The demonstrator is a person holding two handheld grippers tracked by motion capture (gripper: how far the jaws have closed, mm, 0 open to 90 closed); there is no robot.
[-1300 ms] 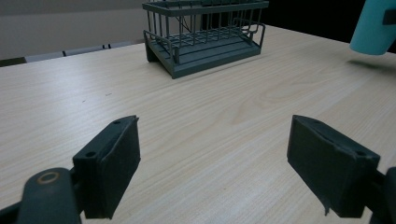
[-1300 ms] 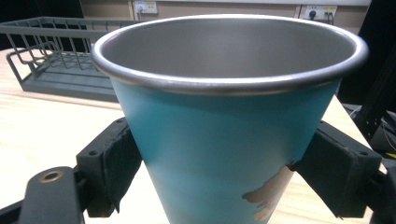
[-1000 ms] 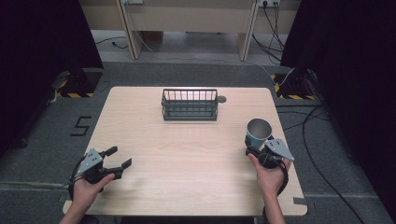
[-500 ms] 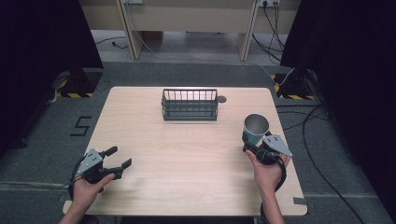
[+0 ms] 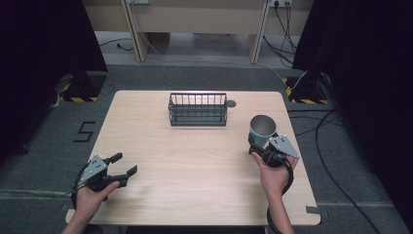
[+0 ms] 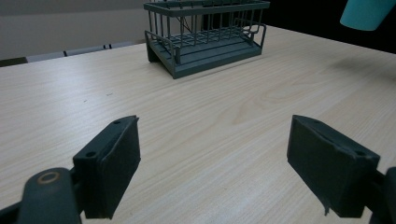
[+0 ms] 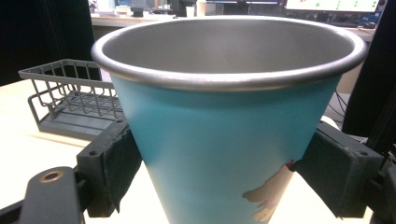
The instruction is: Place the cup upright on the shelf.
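Cup (image 5: 261,129) first: a teal tumbler with a bare steel rim and lining, upright, pinched by its lower wall between the pads of my right gripper (image 5: 260,144). In the right gripper view each pad presses a side of the cup (image 7: 224,135), low enough that the open mouth stays level and clear. It sits to the right of the wire basket (image 5: 197,109) and nearer to me, and from the shadow under it in the left gripper view I judge it lifted off the table (image 5: 195,185). I reckon the low grip suits lowering it into the basket from above.

The basket stands at the far middle of the table, empty, its long side facing me. A small dark disc (image 5: 231,103) lies just beside the basket's right end.

My left gripper (image 5: 119,167) rests well to the basket's left and close to me, jaws spread wide with nothing between them, pointed toward the basket (image 6: 205,35).
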